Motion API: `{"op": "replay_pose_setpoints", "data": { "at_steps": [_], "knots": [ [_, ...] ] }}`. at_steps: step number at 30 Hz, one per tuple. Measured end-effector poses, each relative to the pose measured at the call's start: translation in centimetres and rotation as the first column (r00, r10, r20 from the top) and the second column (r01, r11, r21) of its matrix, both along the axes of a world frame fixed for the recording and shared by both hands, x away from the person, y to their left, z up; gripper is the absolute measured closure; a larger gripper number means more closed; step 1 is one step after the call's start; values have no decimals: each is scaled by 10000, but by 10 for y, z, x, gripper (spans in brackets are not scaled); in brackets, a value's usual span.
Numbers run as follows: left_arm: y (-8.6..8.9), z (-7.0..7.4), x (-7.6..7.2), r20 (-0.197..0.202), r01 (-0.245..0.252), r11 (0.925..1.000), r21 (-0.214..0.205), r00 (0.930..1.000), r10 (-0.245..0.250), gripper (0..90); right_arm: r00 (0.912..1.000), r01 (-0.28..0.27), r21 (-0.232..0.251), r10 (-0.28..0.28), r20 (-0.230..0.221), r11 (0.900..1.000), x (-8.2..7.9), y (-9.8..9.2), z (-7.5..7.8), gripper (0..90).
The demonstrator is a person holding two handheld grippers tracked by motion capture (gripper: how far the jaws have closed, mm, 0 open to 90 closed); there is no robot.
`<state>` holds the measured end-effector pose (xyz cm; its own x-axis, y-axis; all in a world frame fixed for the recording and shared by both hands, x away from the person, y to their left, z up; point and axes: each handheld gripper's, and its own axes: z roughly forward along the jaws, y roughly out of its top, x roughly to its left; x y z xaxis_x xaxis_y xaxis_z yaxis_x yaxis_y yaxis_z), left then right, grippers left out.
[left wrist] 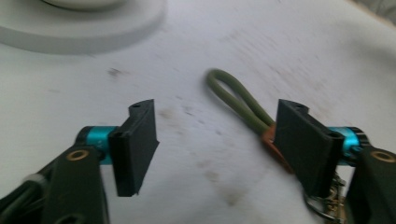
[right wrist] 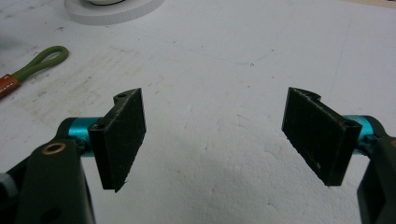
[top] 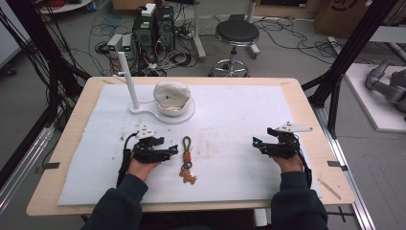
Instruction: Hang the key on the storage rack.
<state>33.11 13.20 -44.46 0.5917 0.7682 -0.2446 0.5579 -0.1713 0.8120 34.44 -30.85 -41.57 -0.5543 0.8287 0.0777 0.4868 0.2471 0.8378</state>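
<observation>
So I've got the wooden table [top: 72,139] in front of me with the big white foam sheet [top: 239,115] covering most of the top, a bit stained in the middle. At the far side of the sheet sits the white stand [top: 143,109], a flat base with an upright post on its left, and a cream-coloured cap [top: 171,95] sits on the round part of that base.

My left gripper [top: 173,152] is down low over the sheet, pointing right toward the keychain [top: 186,160]. My right gripper [top: 256,143] is well off to the right, pointing left over bare foam, nowhere near anything.

The keychain lies flat on the sheet between the two grippers, much closer to the left one, on the near side of the stand. It runs away from me: olive green cord loop [left wrist: 233,95] at the far end, a small tan leather band [left wrist: 270,140] below that, then metal rings and a tan charm at my end.

Fingers: on the left, the jaws are fairly wide apart and holding nothing. In the left gripper view the loop lies between them on the foam, close up to the right-hand jaw, which covers part of the leather band; I can't tell if it's actually touching. On the right, the jaws are spread wide with just foam between them.
</observation>
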Motion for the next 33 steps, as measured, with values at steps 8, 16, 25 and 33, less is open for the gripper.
{"op": "replay_pose_setpoints", "data": {
  "at_steps": [8,16,25,33],
  "knots": [
    [-33,-5,0,-620,542,9977,396,9967,-517,386,9999,-117,-15,117,-20,9999,2,1,-1,236],
    [-55,-4,-6,-128,854,9740,2100,9963,-846,371,9999,-103,9,103,-44,9999,1,1,0,236],
    [-63,-5,-17,444,1047,9617,2532,9918,-1196,591,9999,-125,-25,125,-33,9999,1,1,-1,236],
    [-55,-5,-10,33,1208,9806,1546,9924,-1228,720,9999,-97,38,97,-57,9999,1,0,-1,236]
  ]
}}
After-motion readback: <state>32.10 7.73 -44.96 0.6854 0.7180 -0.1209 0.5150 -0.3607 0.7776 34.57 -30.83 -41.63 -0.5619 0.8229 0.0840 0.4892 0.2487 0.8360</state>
